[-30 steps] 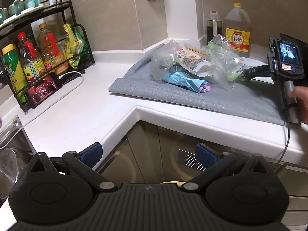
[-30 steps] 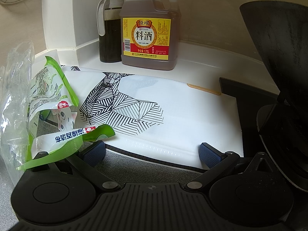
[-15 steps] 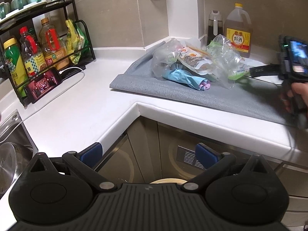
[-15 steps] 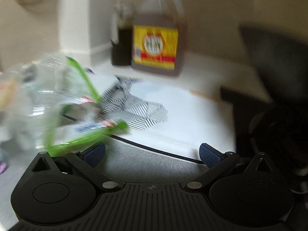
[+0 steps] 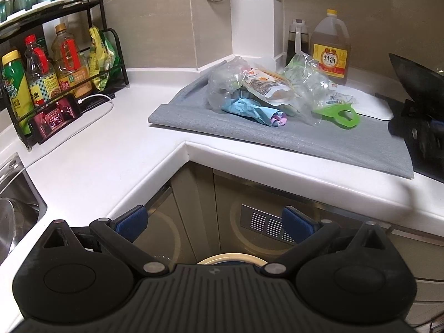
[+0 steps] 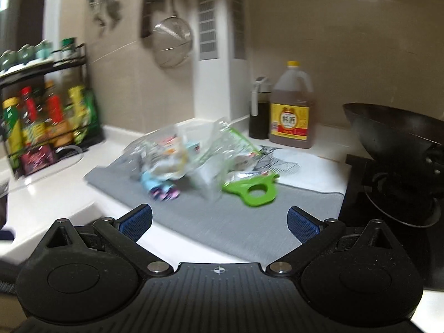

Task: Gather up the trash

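Observation:
A pile of trash [image 5: 266, 91] lies on a grey mat [image 5: 291, 136] on the white corner counter: clear plastic bags, a printed snack pouch, a blue wrapper [image 5: 247, 109] and a green plastic bag handle [image 5: 340, 115]. The right wrist view shows the same pile [image 6: 183, 161], blurred, with the green handle [image 6: 255, 191]. My left gripper [image 5: 213, 220] is open and empty, held below the counter edge in front of the cabinet. My right gripper [image 6: 219, 219] is open and empty, held back from the mat's near edge.
A rack of bottles [image 5: 52, 66] and a phone [image 5: 55, 118] on a cable stand at the left. A yellow-labelled jug [image 5: 330, 52] and a dark bottle [image 5: 297, 41] stand behind the mat. A black wok [image 6: 394, 144] sits at the right. A sink [image 5: 14, 211] is at the left. A round bin rim [image 5: 227, 259] shows below.
My right gripper has pulled back and away from the trash, so the whole pile now shows; it has left the left wrist view. The left gripper has barely moved.

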A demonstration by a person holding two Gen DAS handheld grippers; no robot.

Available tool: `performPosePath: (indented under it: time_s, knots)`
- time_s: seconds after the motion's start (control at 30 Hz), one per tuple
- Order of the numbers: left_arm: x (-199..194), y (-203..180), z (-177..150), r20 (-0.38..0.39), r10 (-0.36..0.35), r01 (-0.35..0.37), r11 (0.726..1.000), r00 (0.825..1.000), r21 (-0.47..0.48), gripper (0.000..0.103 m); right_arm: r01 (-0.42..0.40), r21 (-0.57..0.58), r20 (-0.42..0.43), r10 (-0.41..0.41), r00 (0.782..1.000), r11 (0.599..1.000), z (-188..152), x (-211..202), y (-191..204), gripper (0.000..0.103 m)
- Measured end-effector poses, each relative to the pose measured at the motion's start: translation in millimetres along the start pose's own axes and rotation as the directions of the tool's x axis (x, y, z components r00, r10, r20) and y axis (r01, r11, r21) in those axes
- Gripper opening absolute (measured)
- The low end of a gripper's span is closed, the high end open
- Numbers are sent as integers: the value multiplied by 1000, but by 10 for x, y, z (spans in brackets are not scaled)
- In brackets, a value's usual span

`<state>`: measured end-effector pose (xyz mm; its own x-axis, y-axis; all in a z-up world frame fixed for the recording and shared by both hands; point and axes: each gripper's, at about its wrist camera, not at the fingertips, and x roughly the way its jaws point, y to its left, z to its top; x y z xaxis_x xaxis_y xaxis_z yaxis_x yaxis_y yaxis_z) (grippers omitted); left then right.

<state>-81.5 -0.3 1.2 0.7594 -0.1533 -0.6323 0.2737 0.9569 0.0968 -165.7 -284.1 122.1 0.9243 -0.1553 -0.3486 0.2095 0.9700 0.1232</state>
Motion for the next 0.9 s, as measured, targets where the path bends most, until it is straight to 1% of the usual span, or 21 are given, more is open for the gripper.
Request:
performPosePath:
  time_s: [0.13,0.23,0.4,0.9]
  knots:
    - [-41,-1,-19,3,-14,14,1000,1000,-4,103,-6,-91,27,8,1000,996,-98,-188,239,103]
    - [-87,2,-20,16,-19,19,1000,1000,-10,103,-18,-128,42,23,999,992,-99,-275,360,103]
    - [-145,12,-25,31,-19,19,1000,999,-15,103,-25,-138,44,32,999,990,-77,-308,435,103]
    - [-119,10,-42,18,-6,7,1000,1000,-18,103,-34,-143,20,37,999,989,-121,-287,455,103]
